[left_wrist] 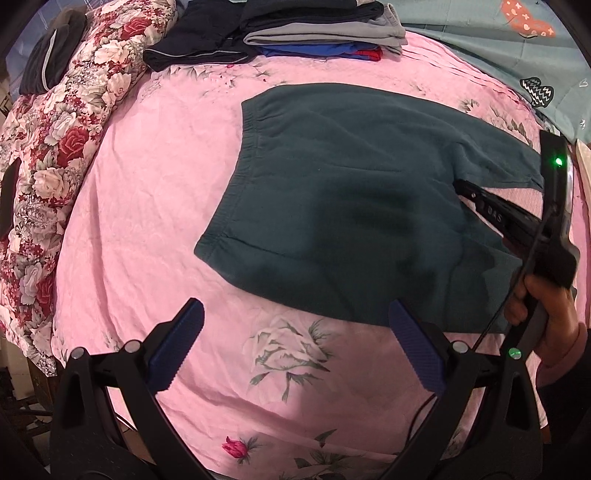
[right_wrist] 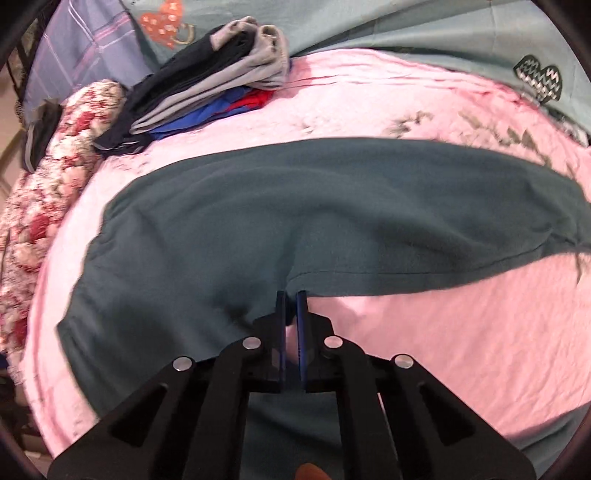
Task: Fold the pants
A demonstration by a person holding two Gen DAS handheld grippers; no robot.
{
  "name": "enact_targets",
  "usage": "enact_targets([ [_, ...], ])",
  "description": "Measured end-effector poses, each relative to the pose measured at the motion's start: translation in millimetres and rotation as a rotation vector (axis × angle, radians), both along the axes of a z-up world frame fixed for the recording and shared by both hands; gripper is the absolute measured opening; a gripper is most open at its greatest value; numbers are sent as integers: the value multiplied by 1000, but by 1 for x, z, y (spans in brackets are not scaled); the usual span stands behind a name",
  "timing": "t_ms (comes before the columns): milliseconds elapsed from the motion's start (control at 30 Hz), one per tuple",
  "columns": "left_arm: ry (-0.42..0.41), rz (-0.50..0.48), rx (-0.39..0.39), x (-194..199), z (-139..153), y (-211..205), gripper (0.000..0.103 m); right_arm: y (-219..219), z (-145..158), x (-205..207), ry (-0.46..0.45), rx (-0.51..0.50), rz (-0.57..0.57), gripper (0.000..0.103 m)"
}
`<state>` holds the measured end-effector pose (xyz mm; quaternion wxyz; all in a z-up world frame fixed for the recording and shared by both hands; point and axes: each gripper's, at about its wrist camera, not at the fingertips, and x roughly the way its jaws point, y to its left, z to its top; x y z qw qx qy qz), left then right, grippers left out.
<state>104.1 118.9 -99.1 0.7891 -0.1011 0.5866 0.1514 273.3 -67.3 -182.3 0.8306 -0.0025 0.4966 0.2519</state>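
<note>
Dark teal fleece pants [left_wrist: 332, 206] lie flat on the pink flowered bedsheet [left_wrist: 147, 221], waistband to the left, legs running right. My left gripper [left_wrist: 295, 332] is open and empty, hovering above the sheet just in front of the near edge of the pants. My right gripper [left_wrist: 461, 186] reaches in from the right in the left wrist view, its tips at the crotch. In the right wrist view the pants [right_wrist: 332, 214] spread wide, and the right gripper [right_wrist: 291, 295] is nearly closed, pinching the fabric edge at the crotch where the legs split.
A stack of folded clothes [left_wrist: 314, 33] in black, grey, blue and red sits at the far edge of the bed; it also shows in the right wrist view [right_wrist: 207, 81]. A red-and-white floral quilt [left_wrist: 55, 147] lies bunched along the left. A grey-green blanket [left_wrist: 517, 55] lies at far right.
</note>
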Motion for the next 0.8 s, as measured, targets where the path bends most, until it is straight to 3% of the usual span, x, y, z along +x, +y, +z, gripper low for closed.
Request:
enact_targets([
  [67, 1, -7, 0, 5, 0, -4, 101, -6, 1, -6, 17, 26, -1, 7],
  [133, -2, -23, 9, 9, 2, -9, 101, -19, 3, -3, 88, 63, -2, 15],
  [200, -5, -39, 24, 14, 5, -16, 101, -40, 14, -2, 118, 114, -24, 38],
  [233, -8, -44, 29, 17, 8, -20, 101, -62, 28, -2, 65, 123, -65, 51],
  [300, -11, -46, 30, 19, 10, -25, 101, -105, 50, 0, -71, 53, -154, 52],
  [367, -8, -47, 37, 21, 13, -33, 101, -155, 59, 14, -124, -22, -254, 52],
  [500, -5, -49, 60, 22, 20, -53, 101, -280, 50, 61, -66, -25, -551, 52],
  [567, -15, -54, 73, 22, 26, -65, 101, -335, 40, 85, -30, 50, -651, 52],
  [700, -4, -61, 98, 23, 30, -89, 101, -384, 11, 121, 44, 141, -719, 52],
  [800, 17, -70, 112, 20, 29, -105, 101, -389, -14, 140, 93, 95, -715, 52],
])
